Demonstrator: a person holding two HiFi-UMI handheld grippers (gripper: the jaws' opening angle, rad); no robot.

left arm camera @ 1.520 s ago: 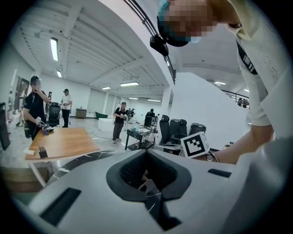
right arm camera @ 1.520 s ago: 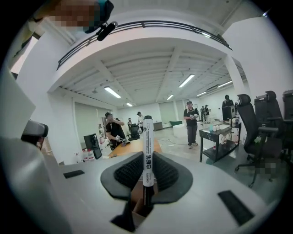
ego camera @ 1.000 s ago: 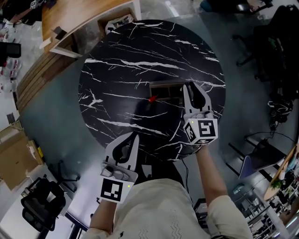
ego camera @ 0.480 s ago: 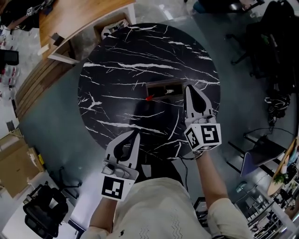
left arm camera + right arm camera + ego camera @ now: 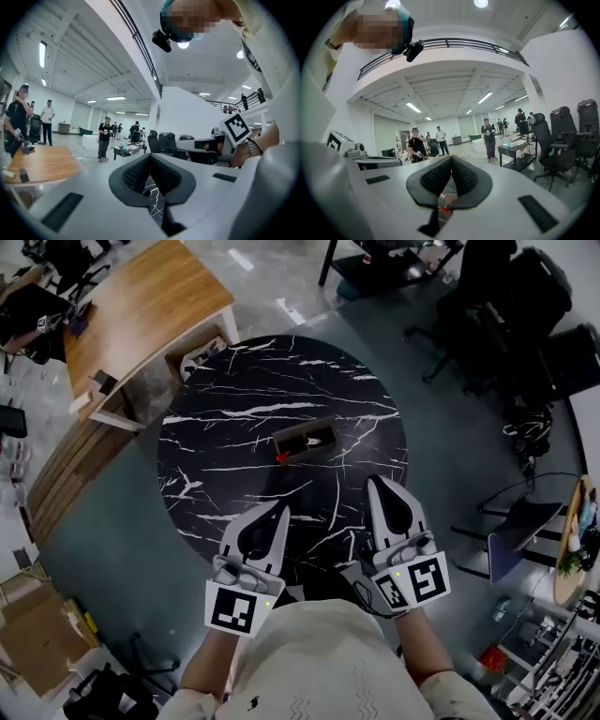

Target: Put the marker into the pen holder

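marble table point(image 5: 234, 395) bears pen holder point(image 5: 298, 450); wooden desk point(image 5: 141, 310) stands just beside.

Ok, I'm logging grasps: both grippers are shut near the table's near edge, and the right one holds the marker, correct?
No. The right gripper view shows the right gripper shut but empty; the marker is at the pen holder. The left gripper is shut too, both near that edge.
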